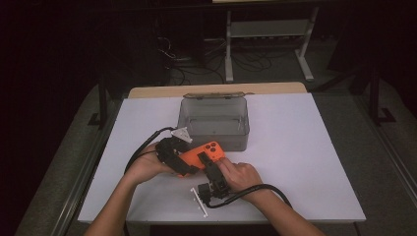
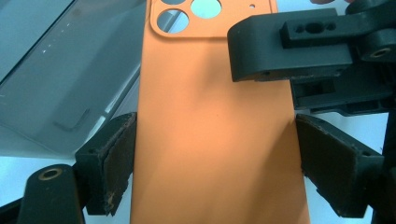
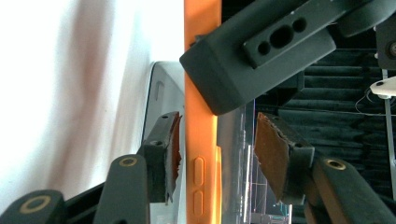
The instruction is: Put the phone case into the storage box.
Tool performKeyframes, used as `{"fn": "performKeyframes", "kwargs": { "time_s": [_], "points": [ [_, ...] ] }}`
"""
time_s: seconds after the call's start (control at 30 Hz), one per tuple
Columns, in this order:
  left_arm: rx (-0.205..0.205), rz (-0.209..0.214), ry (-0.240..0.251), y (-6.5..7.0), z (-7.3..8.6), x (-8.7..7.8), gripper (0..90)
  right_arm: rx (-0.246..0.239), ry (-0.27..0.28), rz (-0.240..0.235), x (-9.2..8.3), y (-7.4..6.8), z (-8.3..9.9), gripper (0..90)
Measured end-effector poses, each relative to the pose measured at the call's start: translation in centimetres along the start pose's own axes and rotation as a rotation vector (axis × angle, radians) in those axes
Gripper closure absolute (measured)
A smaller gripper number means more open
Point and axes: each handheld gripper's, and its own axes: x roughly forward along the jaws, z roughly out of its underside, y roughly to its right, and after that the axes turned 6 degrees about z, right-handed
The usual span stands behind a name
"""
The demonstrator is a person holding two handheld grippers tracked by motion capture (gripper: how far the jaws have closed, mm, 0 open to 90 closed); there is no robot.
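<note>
Orange phone case (image 1: 201, 155) held above white worktop (image 1: 305, 162), just in front of clear grey box (image 1: 214, 120).

Left hand-held gripper (image 2: 215, 154) clamped across case width, pads on both long edges; likely steadying it for handover.

Right hand-held gripper (image 3: 215, 154) straddles case edge: one pad touching, other apart, so no grip yet.

High view gives box relation. Right gripper view gives side buttons and pad gap. Left gripper view gives camera cut-outs.

An orange phone case (image 3: 201, 140) stands edge-on between the right gripper's (image 3: 215, 154) two padded jaws: the left pad lies against its back, the right pad stands apart. The left gripper's (image 3: 259, 56) black jaw overlaps the case's upper edge.
</note>
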Motion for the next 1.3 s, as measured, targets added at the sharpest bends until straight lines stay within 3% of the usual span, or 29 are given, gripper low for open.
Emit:
{"fn": "performKeyframes", "kwargs": {
  "time_s": [1.3],
  "points": [
    [-0.006, 0.006, 0.003, -0.05, 0.03, -0.09, 16.4, -0.015, 0.007, -0.021, -0.20, -0.20, -0.36, 69.5]
  ]
}}
